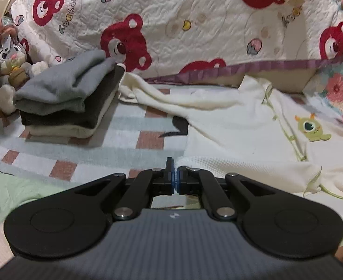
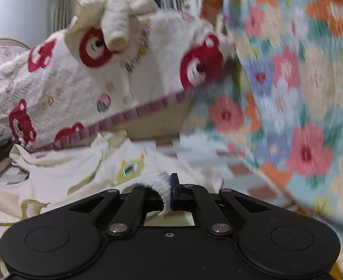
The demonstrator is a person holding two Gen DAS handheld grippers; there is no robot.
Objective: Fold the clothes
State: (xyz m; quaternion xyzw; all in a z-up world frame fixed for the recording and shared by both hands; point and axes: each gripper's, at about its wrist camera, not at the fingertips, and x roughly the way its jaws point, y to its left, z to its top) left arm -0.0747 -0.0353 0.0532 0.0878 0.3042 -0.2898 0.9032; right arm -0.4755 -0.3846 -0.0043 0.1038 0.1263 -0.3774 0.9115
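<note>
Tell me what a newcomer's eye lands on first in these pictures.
Probably the white quilt with red bears, draped across the back. Below it, the cream top with a green one-eyed monster patch lies spread on the checked bed, pinched by both the left gripper and right gripper. A stack of folded clothes sits far left.

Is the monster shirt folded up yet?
Not yet. The cream shirt lies spread across the bed, one sleeve stretched out, while both grippers pinch its edges.

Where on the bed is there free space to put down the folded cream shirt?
Free: the checked sheet between the folded pile and the cream shirt. Crowded: the bear quilt behind, the stuffed rabbit at the left.
</note>
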